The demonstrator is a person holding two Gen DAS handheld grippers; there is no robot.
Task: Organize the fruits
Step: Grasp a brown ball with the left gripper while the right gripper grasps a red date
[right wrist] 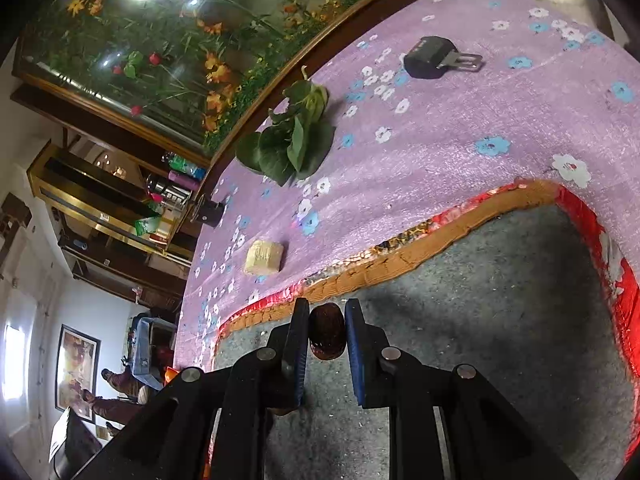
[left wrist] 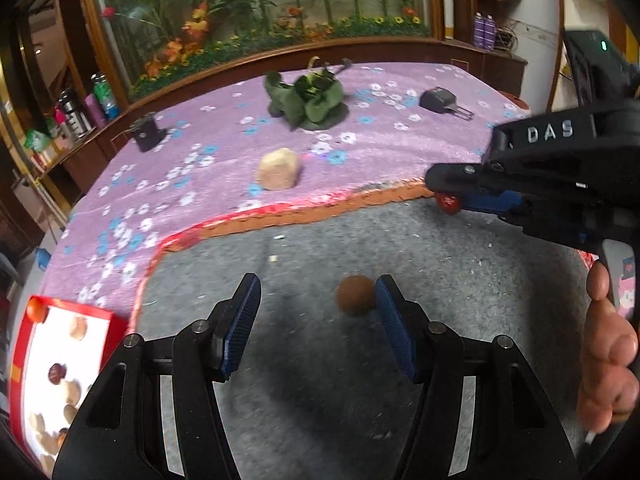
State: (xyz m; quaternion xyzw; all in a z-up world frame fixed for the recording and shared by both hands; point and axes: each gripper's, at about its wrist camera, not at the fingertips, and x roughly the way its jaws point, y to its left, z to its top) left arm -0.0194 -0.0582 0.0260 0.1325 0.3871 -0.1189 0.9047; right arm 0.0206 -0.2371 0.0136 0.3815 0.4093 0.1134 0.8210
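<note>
My left gripper (left wrist: 316,304) is open over the grey mat (left wrist: 440,280). A round brown fruit (left wrist: 354,294) lies on the mat beside its right fingertip (left wrist: 386,304). My right gripper (right wrist: 326,334) is shut on a dark red-brown fruit (right wrist: 327,336), near the mat's orange-red edge (right wrist: 400,260). In the left wrist view the right gripper (left wrist: 444,192) reaches in from the right with the red fruit (left wrist: 447,203) between its fingers. A red-rimmed white tray (left wrist: 64,360) at the lower left holds several brown and dark red fruits.
A purple flowered cloth (left wrist: 200,168) covers the table. On it lie a tan block (left wrist: 278,170), a green leafy bunch (left wrist: 310,98), a black clip (left wrist: 440,101) and a small black box (left wrist: 147,132). A flower mural and shelves stand behind.
</note>
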